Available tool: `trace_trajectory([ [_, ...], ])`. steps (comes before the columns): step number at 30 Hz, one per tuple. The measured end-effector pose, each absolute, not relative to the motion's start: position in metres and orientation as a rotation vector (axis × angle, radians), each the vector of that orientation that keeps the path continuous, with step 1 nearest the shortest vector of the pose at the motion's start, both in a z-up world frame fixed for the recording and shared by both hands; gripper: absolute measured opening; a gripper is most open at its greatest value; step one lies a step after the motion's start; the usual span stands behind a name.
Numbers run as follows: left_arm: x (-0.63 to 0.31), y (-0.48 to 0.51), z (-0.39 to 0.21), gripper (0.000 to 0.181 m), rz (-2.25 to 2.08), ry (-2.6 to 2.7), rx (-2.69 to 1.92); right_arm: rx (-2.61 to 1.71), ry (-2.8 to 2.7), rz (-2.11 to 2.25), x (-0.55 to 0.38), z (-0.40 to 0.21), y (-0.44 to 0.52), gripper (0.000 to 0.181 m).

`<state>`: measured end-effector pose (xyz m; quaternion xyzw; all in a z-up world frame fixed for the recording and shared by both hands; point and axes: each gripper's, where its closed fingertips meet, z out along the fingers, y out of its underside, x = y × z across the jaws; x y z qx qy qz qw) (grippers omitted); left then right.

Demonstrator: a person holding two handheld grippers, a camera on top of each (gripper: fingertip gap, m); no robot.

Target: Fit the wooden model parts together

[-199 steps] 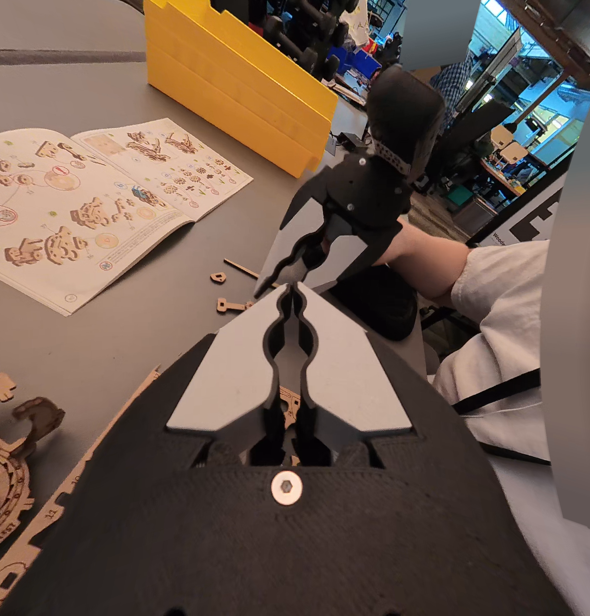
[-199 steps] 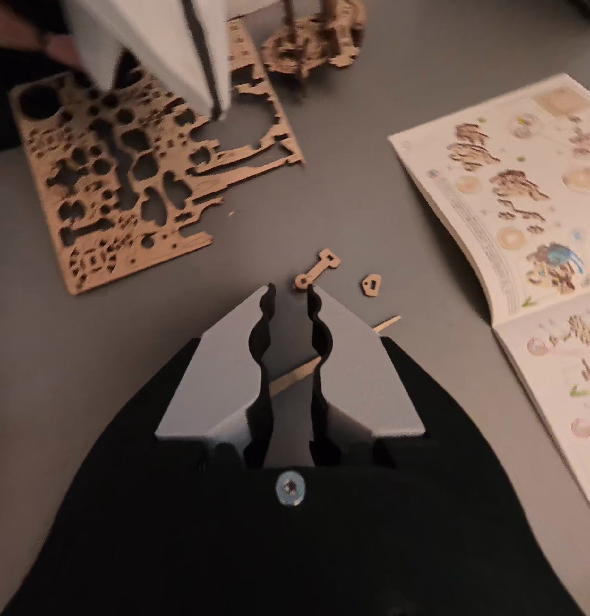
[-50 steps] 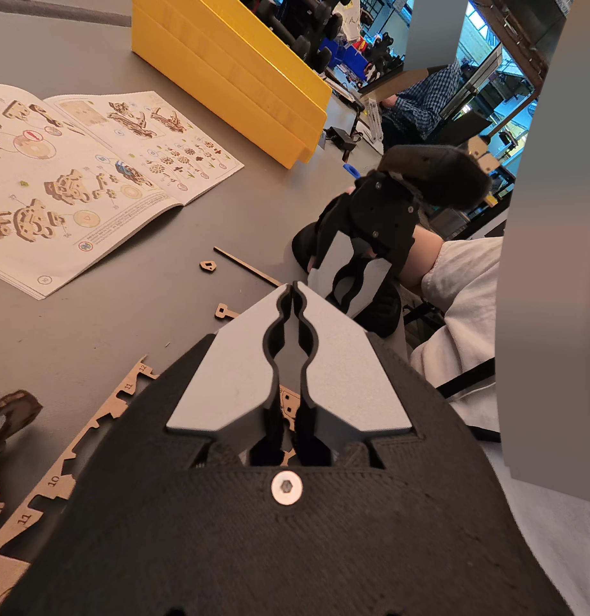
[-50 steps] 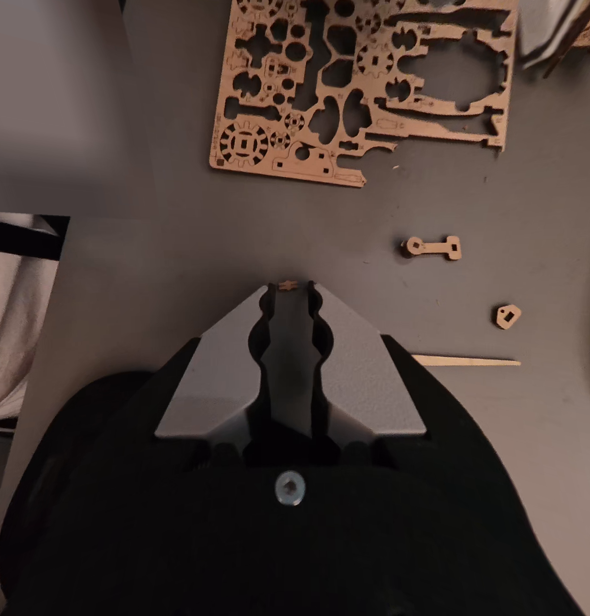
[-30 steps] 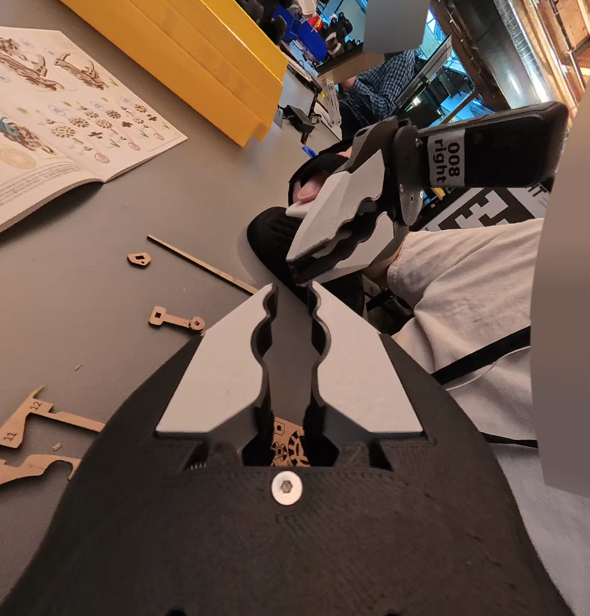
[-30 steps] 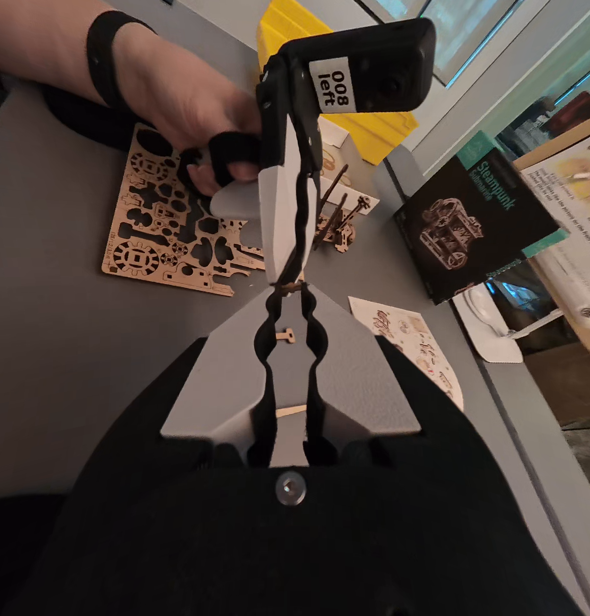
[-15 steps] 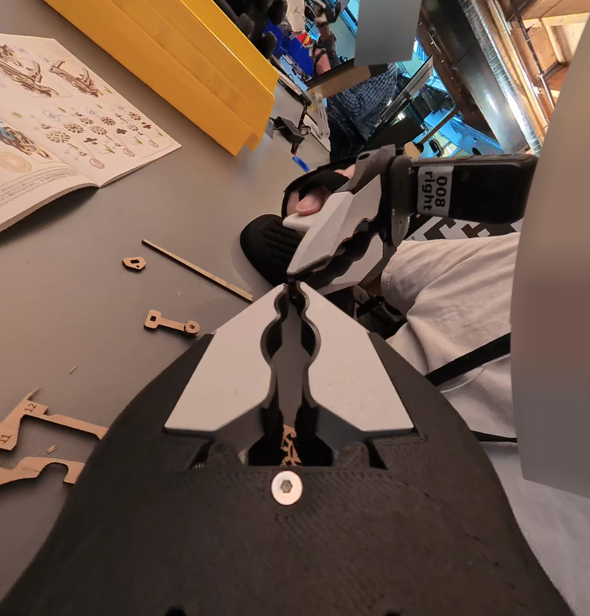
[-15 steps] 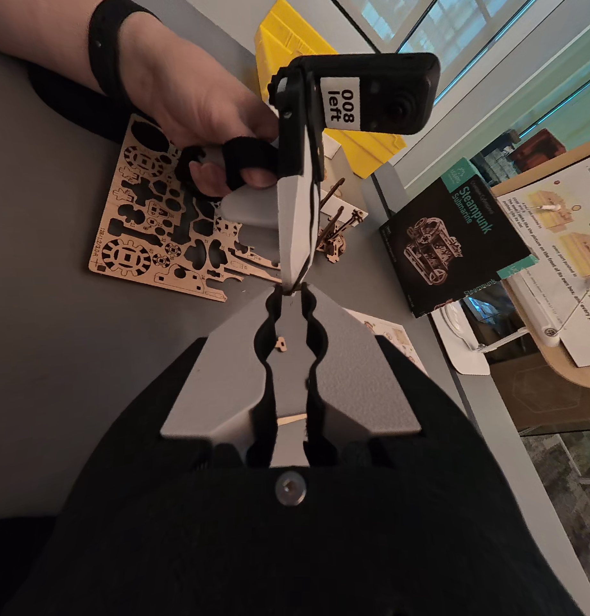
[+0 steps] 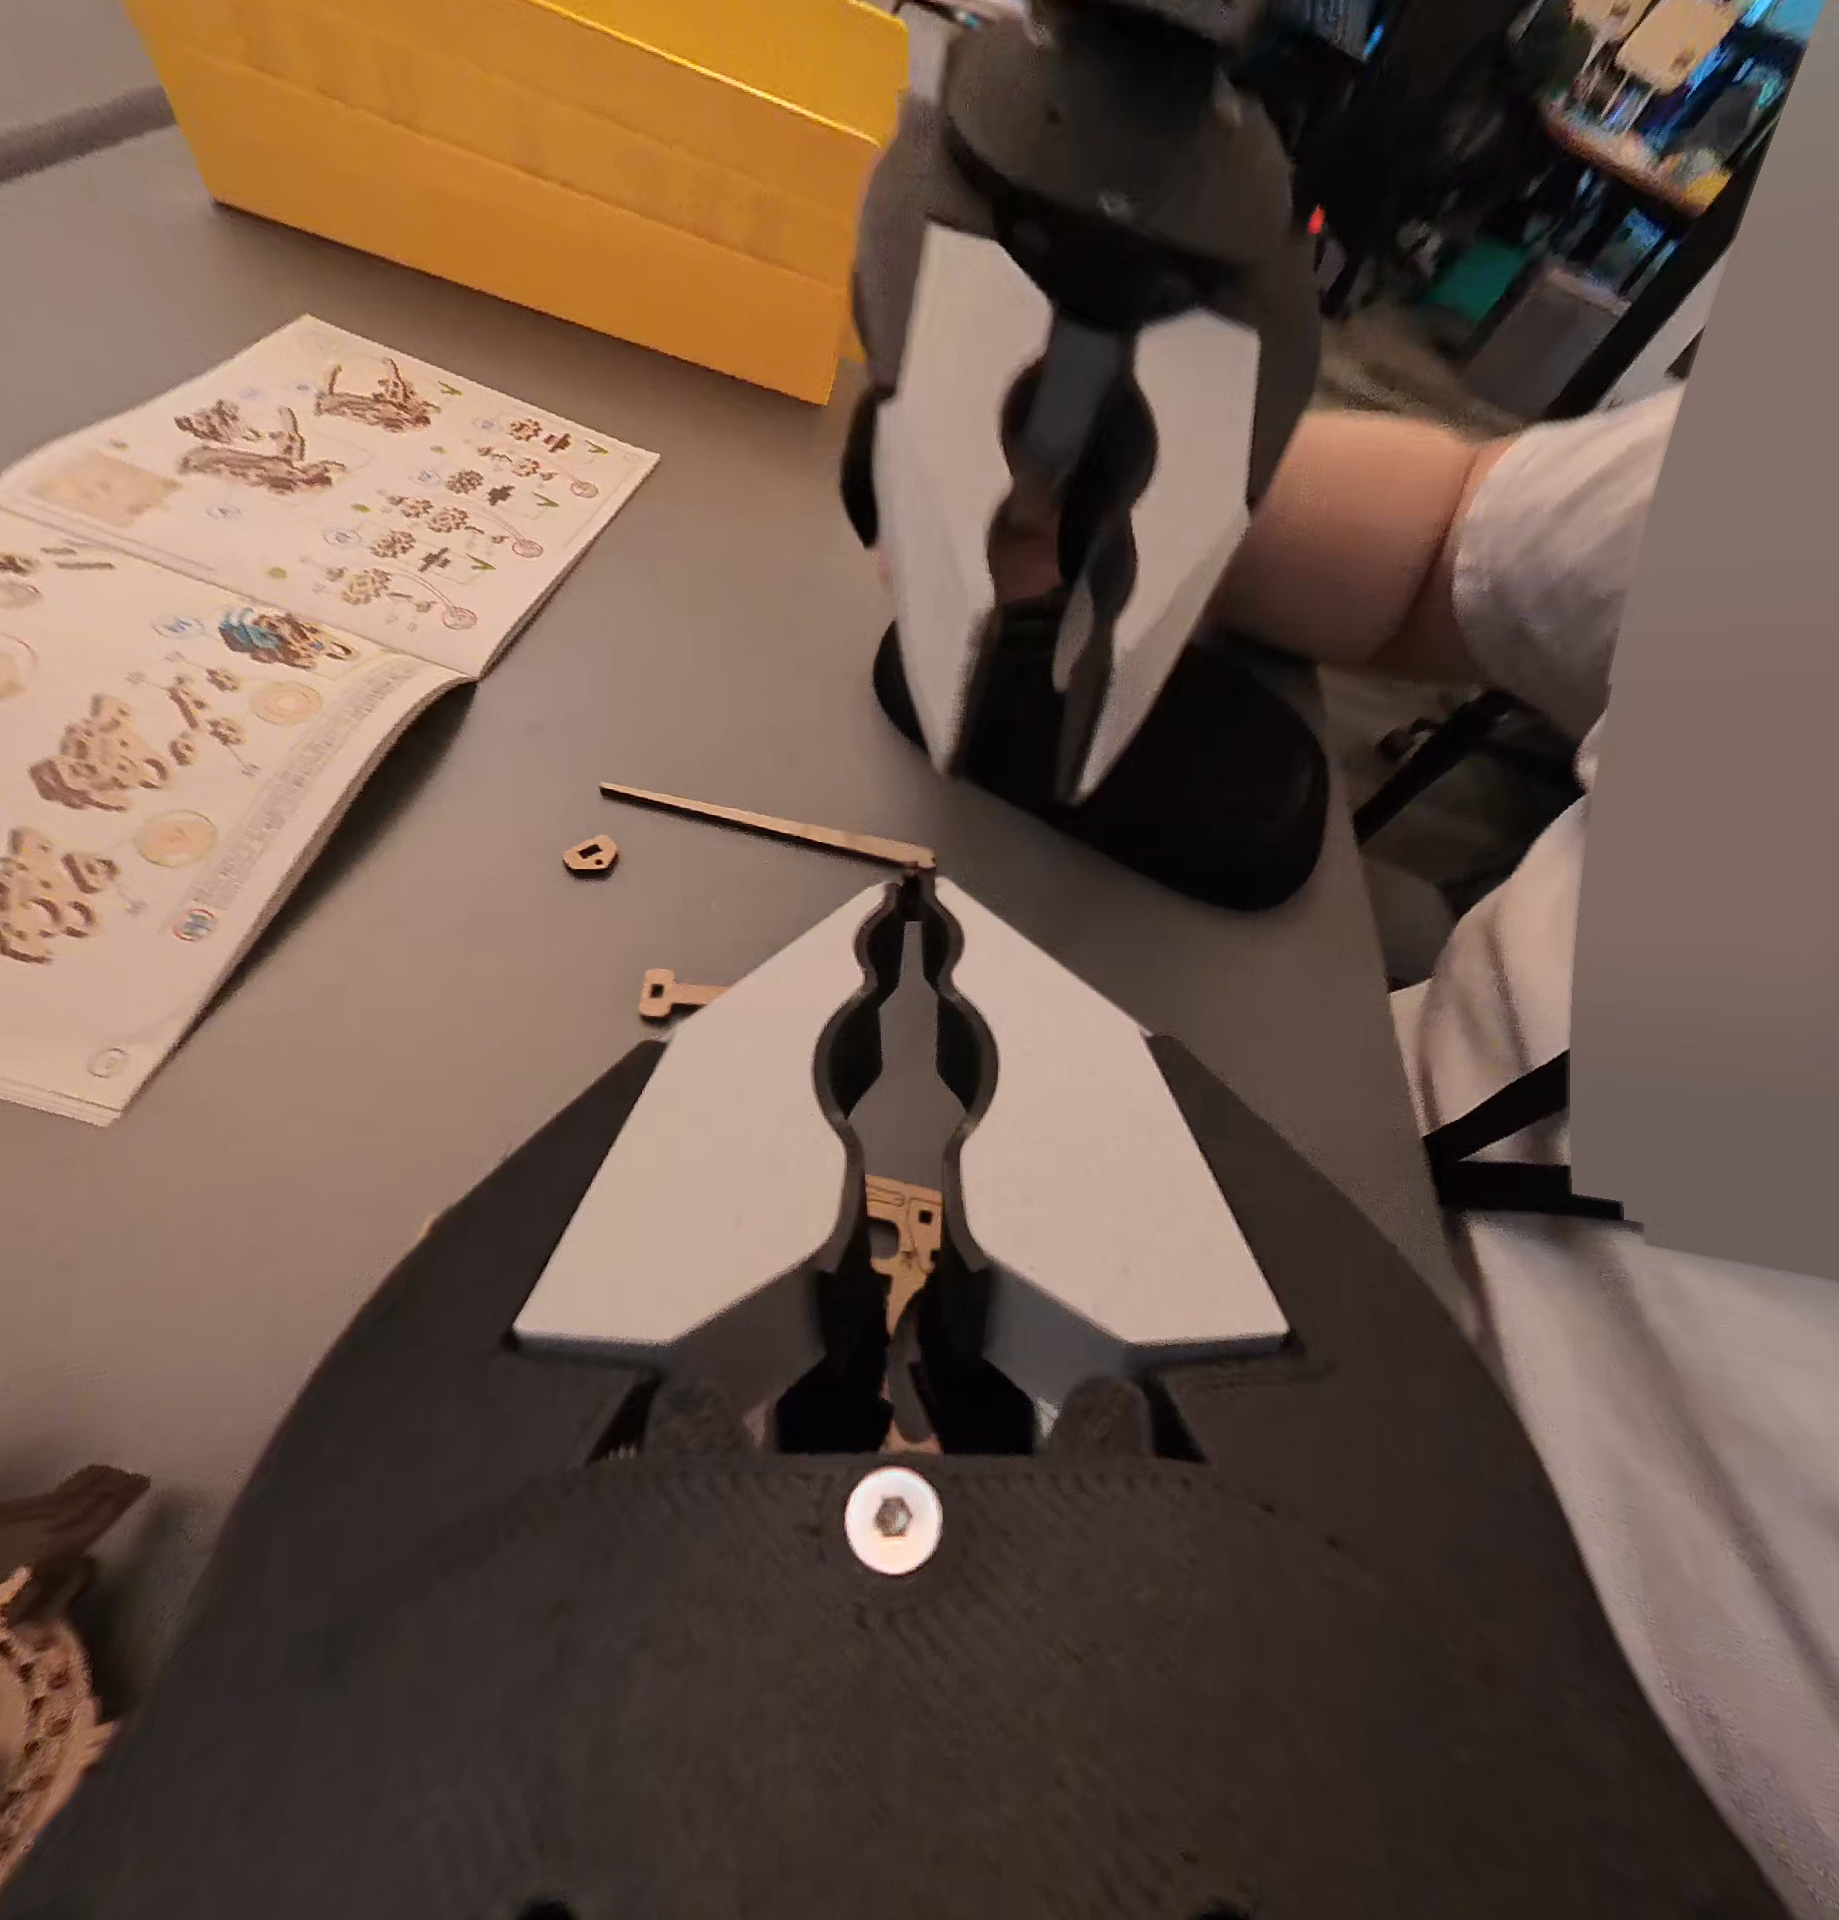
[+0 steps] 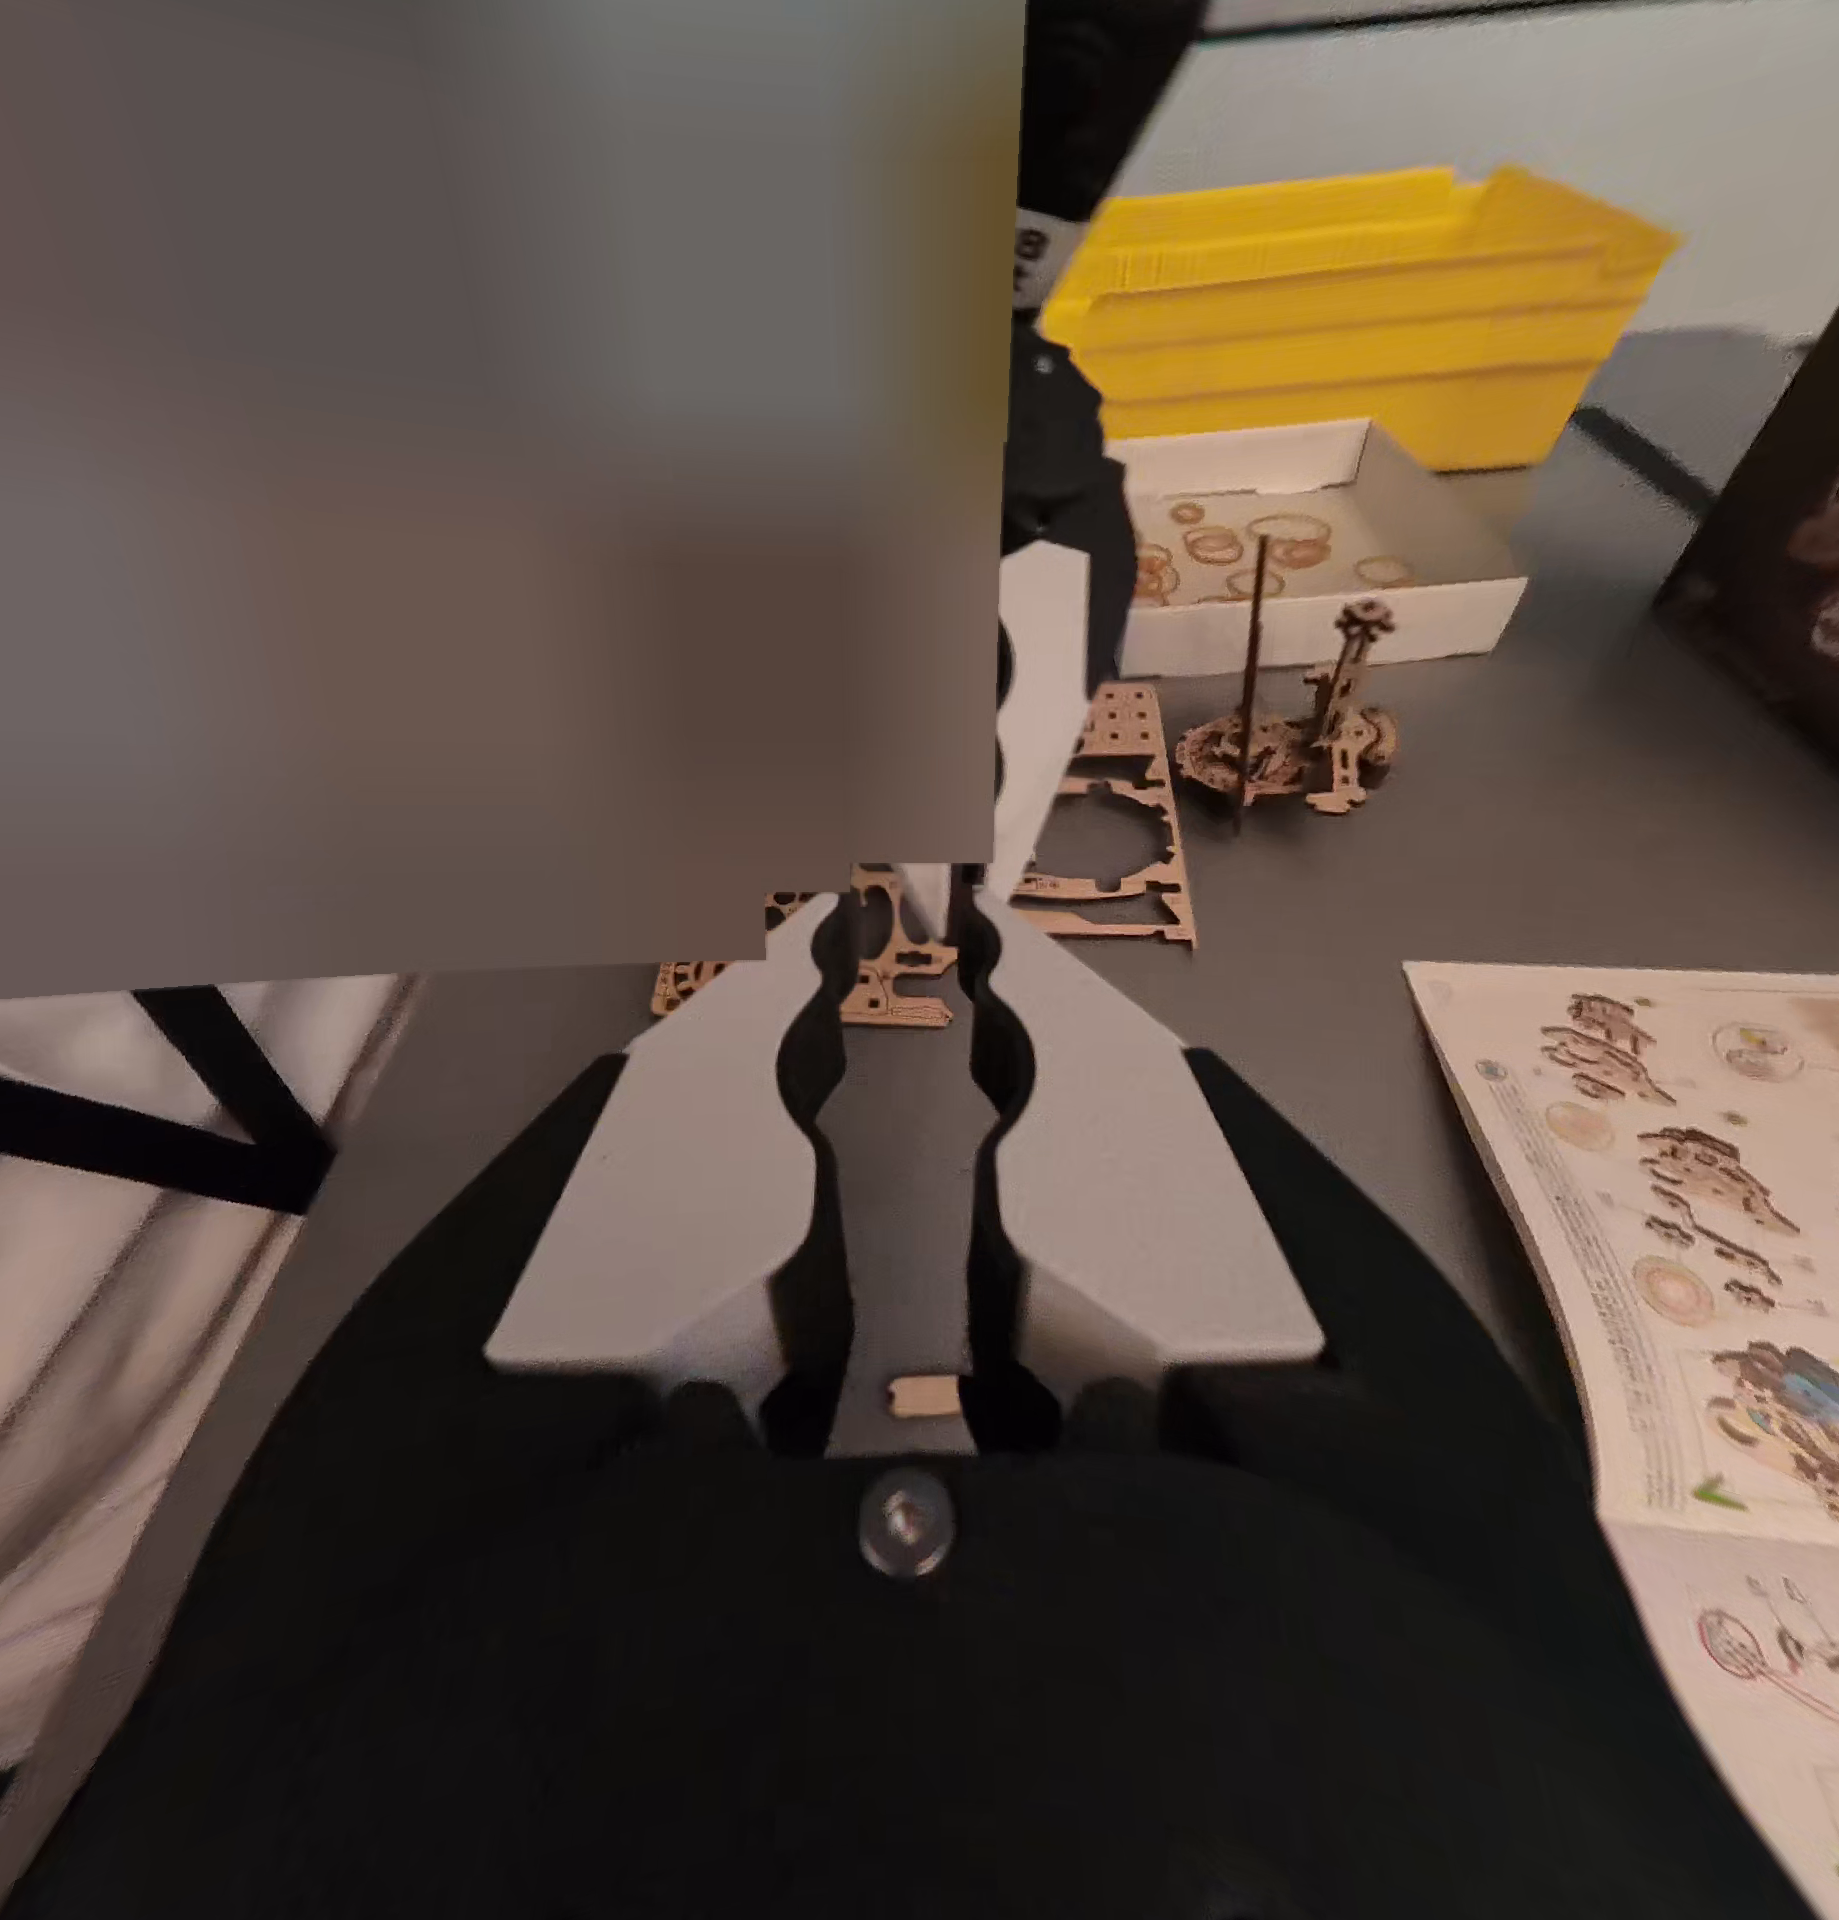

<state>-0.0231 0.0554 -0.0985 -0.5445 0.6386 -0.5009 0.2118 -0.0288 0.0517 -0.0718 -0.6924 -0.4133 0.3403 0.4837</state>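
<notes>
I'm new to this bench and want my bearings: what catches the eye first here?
The yellow bin at the table's far edge stands out most. Nearer, the open instruction booklet lies to the left. The left gripper, tips pinched together, faces the right gripper, which hangs open, pointing down above the table.

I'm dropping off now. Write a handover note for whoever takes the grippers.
Left gripper: shut on what looks like a tiny part at its tips.
Right gripper: open, empty.
Lying loose: stick, key part, loop part. Sheet and half-built model lie beyond.
Done: tiny part is gripped.
Left: fit it and the loose parts to the model.
</notes>
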Motion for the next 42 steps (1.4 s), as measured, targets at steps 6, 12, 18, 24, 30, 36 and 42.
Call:
trace_trajectory([
  [6, -0.023, 0.05, -0.101, 0.001, -1.322, 1.825, -1.455, -1.838, -1.157, 0.864, -0.028, -0.084, 0.059, 0.013],
  [12, -0.023, 0.048, -0.099, 0.0, -1.293, 1.843, -1.411, -1.861, -1.245, 0.853, -0.035, -0.093, 0.06, 0.006],
  [18, -0.023, 0.048, -0.102, 0.001, -1.285, 1.855, -1.412, -1.845, -1.262, 0.889, -0.036, -0.096, 0.058, 0.001],
  [24, -0.022, 0.055, -0.098, 0.012, -1.32, 1.792, -1.45, -1.784, -1.112, 1.015, -0.028, -0.081, 0.066, 0.0],
  [30, -0.02, 0.054, -0.093, 0.008, -1.379, 1.747, -1.453, -1.756, -1.069, 1.075, -0.028, -0.078, 0.068, 0.0],
  [36, -0.021, 0.054, -0.092, 0.0, -1.366, 1.749, -1.438, -1.75, -1.073, 1.096, -0.035, -0.081, 0.066, 0.0],
  [42, -0.02, 0.055, -0.096, 0.0, -1.351, 1.755, -1.448, -1.729, -1.055, 1.079, -0.034, -0.081, 0.067, 0.0],
])
